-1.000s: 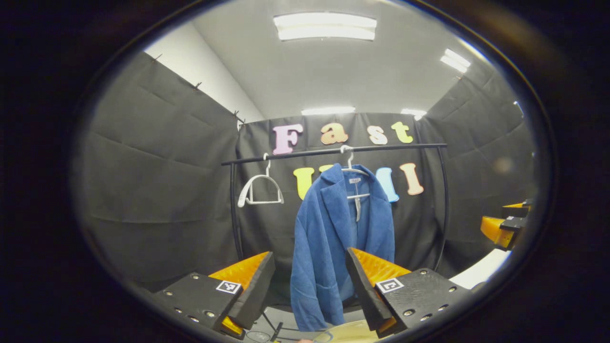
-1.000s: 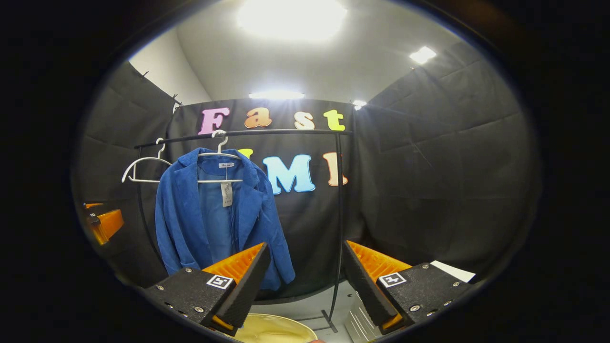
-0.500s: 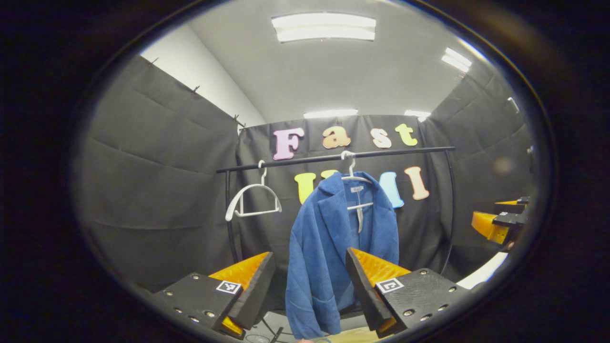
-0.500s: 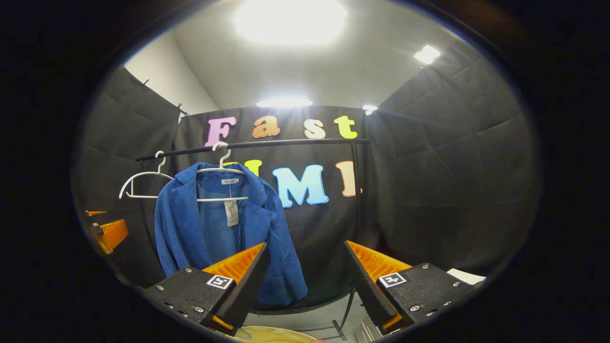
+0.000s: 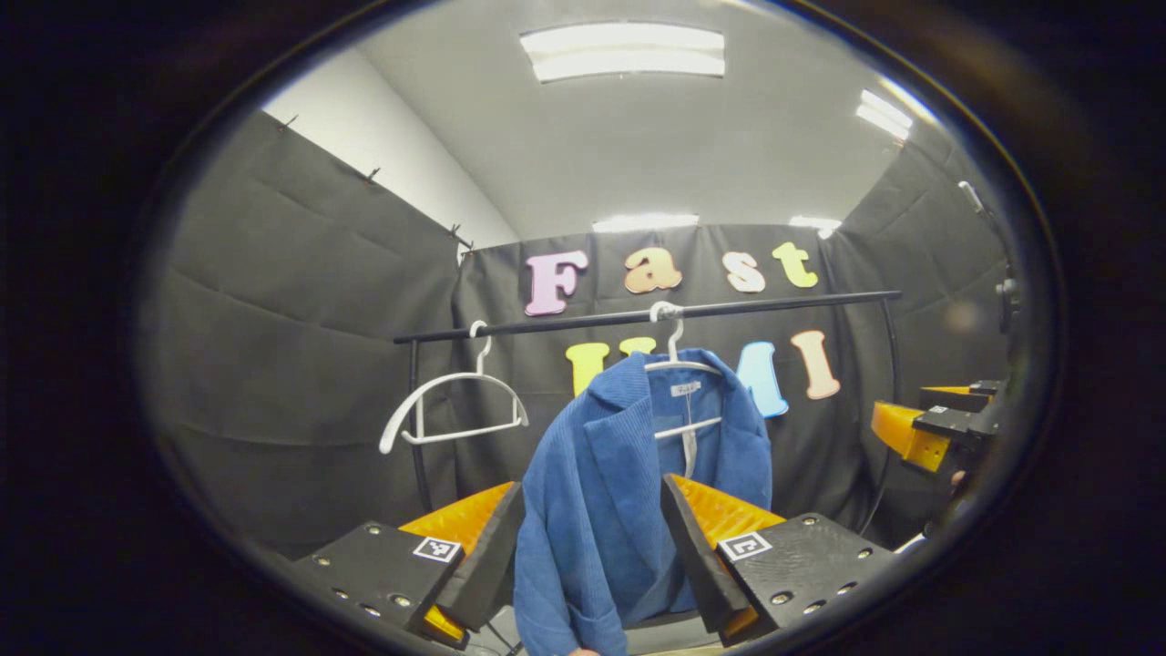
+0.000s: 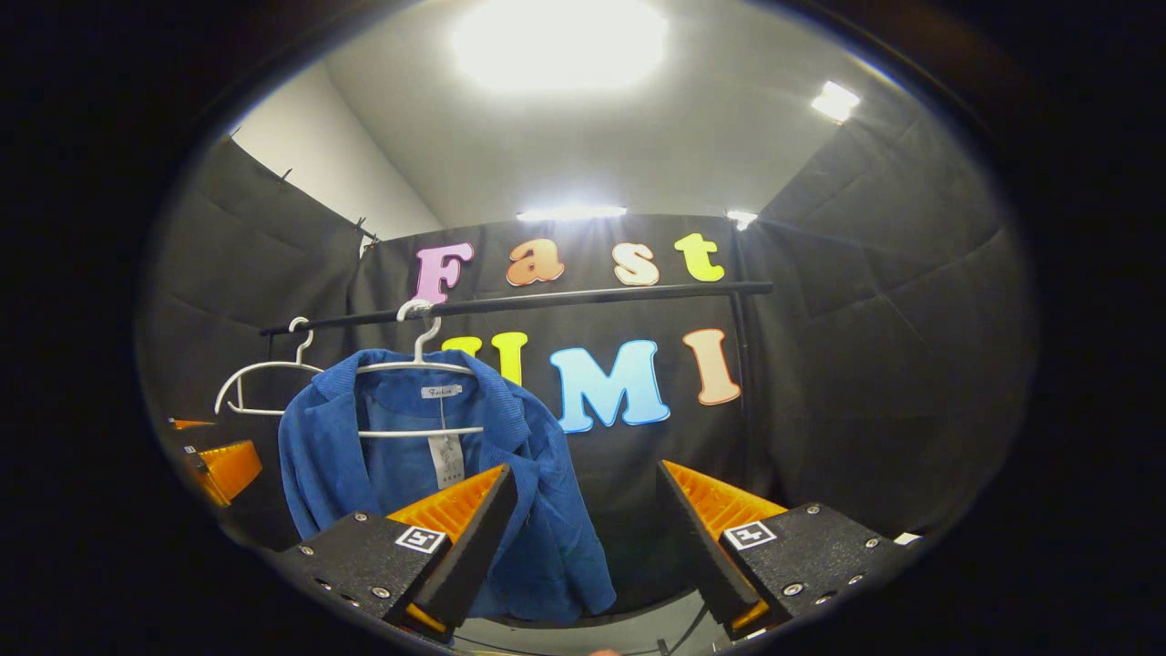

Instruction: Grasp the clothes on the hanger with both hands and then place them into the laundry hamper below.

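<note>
Currently approaching blue jacket point(image 5: 619, 492) on hanger point(image 5: 679, 369); left gripper point(image 5: 592, 547) and right gripper point(image 6: 583, 538) jaws open, empty. Next: close on both shoulders.

this is a staged recording booth, not a lived-in home. black cloth walls point(image 5: 301, 301) pinned along their top edge close it in on three sides, with a plain white wall point(image 5: 383, 137) rising above them and flat ceiling light panels point(image 5: 624, 50) overhead. a black clothes rail point(image 6: 547, 299) carries a blue jacket point(image 6: 364, 456) on a white hanger point(image 6: 419, 364) and an empty hanger point(image 5: 451, 410), a mock laundry corner.
</note>
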A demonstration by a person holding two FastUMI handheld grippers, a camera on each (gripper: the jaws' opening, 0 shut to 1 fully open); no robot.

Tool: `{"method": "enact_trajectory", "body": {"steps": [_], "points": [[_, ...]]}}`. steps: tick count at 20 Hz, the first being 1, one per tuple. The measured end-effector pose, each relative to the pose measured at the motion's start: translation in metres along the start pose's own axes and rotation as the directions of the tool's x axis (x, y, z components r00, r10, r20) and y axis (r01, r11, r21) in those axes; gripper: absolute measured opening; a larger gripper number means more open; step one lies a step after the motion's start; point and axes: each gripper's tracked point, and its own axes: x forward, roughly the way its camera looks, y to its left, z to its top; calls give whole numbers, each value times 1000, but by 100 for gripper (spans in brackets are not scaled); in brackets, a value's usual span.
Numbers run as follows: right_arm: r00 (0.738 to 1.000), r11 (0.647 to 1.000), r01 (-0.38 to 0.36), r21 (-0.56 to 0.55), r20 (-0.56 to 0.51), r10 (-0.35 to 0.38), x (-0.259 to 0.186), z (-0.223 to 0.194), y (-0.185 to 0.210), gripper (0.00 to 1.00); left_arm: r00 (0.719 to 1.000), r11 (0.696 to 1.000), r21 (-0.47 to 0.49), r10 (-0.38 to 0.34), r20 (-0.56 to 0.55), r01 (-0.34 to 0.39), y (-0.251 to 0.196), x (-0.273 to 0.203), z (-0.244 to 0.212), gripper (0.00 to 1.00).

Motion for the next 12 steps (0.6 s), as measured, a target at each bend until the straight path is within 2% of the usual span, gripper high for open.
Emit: {"method": "enact_trajectory", "body": {"steps": [4, 10, 12], "points": [[999, 999, -47, -8, 9, 47, 37, 6, 5, 95, 999, 999, 9, 36, -5, -36, -10, 30, -1, 81], [992, 992, -125, 34, -18, 125, 89, -2, 18, 94, 996, 996, 19, 82, -34, -82, -27, 69, -12, 92], [988, 987, -154, 46, -27, 155, 103, -7, 25, 94, 994, 995, 32, 100, -39, -99, -31, 83, -16, 92]]}}
